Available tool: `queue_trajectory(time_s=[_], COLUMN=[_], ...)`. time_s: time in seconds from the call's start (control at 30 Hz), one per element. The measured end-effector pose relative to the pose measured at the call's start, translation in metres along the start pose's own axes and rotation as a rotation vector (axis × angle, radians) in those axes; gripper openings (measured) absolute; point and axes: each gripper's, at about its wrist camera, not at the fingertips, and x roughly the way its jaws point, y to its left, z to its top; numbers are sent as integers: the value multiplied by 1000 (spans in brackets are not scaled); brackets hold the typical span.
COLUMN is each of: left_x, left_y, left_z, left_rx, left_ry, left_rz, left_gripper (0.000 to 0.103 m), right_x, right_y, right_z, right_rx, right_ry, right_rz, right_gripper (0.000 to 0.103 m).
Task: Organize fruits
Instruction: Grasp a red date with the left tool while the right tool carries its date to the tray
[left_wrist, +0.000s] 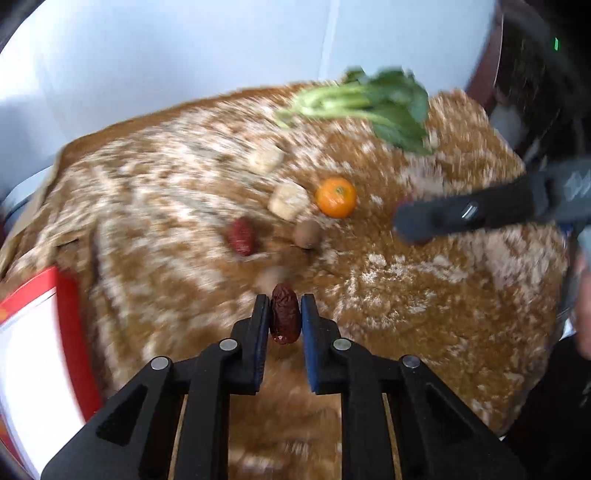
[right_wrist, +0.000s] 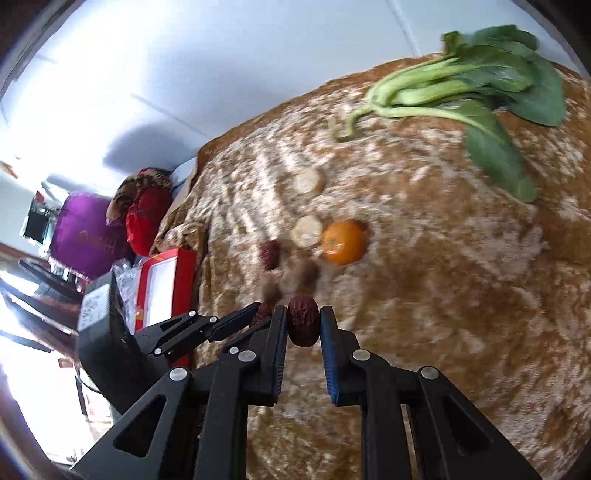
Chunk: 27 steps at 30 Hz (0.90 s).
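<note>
My left gripper (left_wrist: 284, 314) is shut on a dark red date (left_wrist: 284, 318), held above the brown patterned cloth (left_wrist: 424, 314). My right gripper (right_wrist: 303, 326) is shut on another dark red date (right_wrist: 303, 325). The left gripper (right_wrist: 258, 317) shows beside it in the right wrist view, and the right gripper (left_wrist: 402, 229) reaches in from the right in the left wrist view. On the cloth lie an orange (left_wrist: 336, 196) (right_wrist: 343, 242), a third red date (left_wrist: 241, 236) (right_wrist: 269, 254), a brown round fruit (left_wrist: 307, 233) (right_wrist: 304, 275) and two pale chunks (left_wrist: 289, 201) (left_wrist: 266, 158).
A leafy green vegetable (left_wrist: 376, 103) (right_wrist: 480, 92) lies at the far side of the cloth. A red and white box (left_wrist: 33, 362) (right_wrist: 162, 288) stands at the left edge. Red and purple bundles (right_wrist: 144, 206) sit beyond the cloth on the left. White wall (left_wrist: 184, 55) behind.
</note>
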Motion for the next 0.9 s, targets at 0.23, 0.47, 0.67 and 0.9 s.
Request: queue_trajectory(time_s=[0.23, 0.47, 0.67, 0.9], left_x=[-88, -138, -127, -113], left_y=[51, 119, 152, 159], left_z=[-28, -85, -113, -126], left_rx=[-132, -304, -381, -377], left_ry=[-162, -194, -103, -24], left_rz=[119, 302, 377, 389], left_gripper=[15, 15, 15, 15], right_x=[31, 63, 96, 133], right_y=[57, 132, 192, 214], right_z=[-13, -40, -77, -104], right_rx=[-88, -226, -367, -433], right_ry=[31, 50, 83, 161], right_rz=[124, 240, 277, 224], right_gripper=[18, 18, 18, 18])
